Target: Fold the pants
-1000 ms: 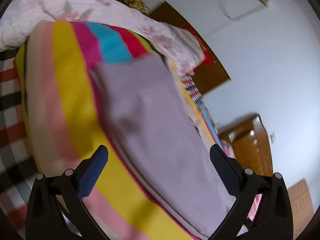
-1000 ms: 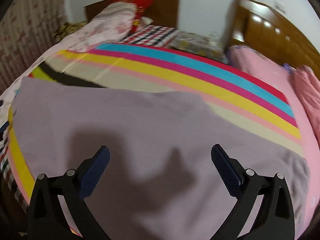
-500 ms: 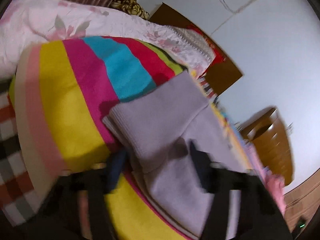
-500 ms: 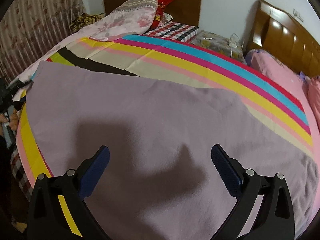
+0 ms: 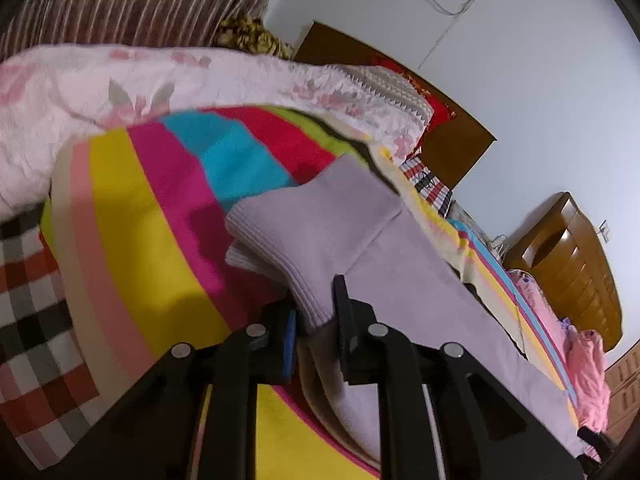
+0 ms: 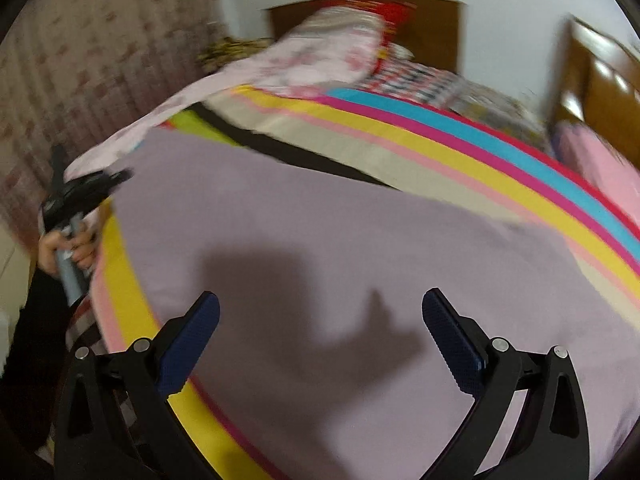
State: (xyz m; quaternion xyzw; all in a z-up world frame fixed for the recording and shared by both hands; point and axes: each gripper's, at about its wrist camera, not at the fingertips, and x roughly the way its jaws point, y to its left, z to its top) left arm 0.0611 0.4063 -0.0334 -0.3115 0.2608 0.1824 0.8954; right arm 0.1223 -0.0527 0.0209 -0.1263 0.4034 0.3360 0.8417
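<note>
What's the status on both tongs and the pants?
Left tongs just closed on ribbed cuff of lilac knit pants. Right tongs open above pants, empty. Nothing in the way.

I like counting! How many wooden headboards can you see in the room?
2: a darker headboard against the far wall behind the pillows, and a lighter headboard at the right behind the pink bedding. Others may be hidden.

Even indoor light fills both fisheye views, with colours bright and saturated. In the right wrist view, a dark, soft-edged shadow of the right gripper (image 6: 320, 316) falls across the lilac pants (image 6: 320, 220) at lower centre, while motion blur smears the upper half, most heavily the headboard (image 6: 592, 80) at upper right. The left wrist view is sharper, with glare on the wooden headboard (image 5: 568, 248) at right. Straight lines bow near the black circular edges of both frames.
</note>
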